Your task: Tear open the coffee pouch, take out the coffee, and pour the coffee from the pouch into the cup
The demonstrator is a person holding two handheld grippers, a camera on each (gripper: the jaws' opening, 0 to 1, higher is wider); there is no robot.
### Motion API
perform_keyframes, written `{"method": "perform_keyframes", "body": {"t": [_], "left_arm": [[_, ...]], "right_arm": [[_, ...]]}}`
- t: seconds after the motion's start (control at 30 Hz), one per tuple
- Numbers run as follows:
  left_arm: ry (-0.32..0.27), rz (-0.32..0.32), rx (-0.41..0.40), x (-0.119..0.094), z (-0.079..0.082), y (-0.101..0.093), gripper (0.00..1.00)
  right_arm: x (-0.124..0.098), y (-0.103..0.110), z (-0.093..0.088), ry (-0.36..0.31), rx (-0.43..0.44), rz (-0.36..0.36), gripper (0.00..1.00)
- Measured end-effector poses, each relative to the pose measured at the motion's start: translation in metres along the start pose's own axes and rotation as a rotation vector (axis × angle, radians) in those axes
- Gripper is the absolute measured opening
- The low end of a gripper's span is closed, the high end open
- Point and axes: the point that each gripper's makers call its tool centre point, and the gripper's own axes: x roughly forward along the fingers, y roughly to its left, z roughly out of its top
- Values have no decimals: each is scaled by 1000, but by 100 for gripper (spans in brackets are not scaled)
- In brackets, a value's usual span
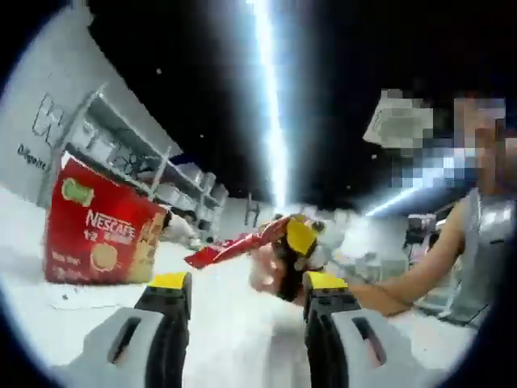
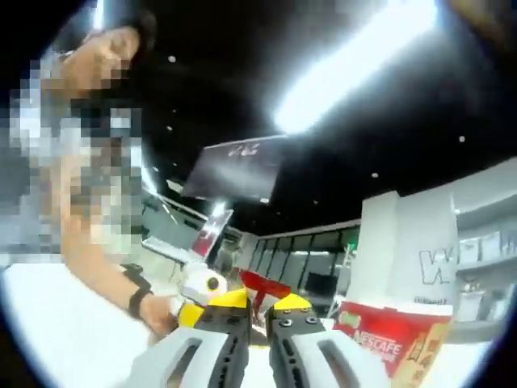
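Right gripper (image 2: 257, 317) is pinching a slim glossy red pouch (image 2: 260, 288); left gripper (image 1: 246, 284) is hanging released, open white table (image 1: 234, 323) ahead, cardboard Nescafe box (image 1: 101, 226) sitting far left.

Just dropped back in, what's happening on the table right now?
A person works two handheld grippers over a white table. The right gripper is shut on a red coffee pouch, holding it up in the air. The left gripper is open and holds nothing. A red Nescafe box stands on the table to one side.

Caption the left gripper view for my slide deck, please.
Right tool holds a red coffee sachet above the white table, beside a red Nescafe box; left tool open.
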Motion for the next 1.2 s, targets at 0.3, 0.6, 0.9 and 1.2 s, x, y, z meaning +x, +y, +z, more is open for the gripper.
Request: {"method": "perform_keyframes", "body": {"t": [0.3, 0.6, 0.9, 1.2], "left_arm": [[119, 239, 456, -7, 1, 26, 42], [153, 192, 480, -5, -5, 15, 17], [74, 30, 180, -5, 3, -14, 11], [-74, -288, -261, -21, 35, -55, 11]], "right_arm": [[21, -3, -33, 245, 140, -41, 7], [31, 10, -44, 308, 218, -24, 7], [32, 24, -20, 179, 269, 85, 18], [32, 55, 2, 104, 410, 255, 24]]}}
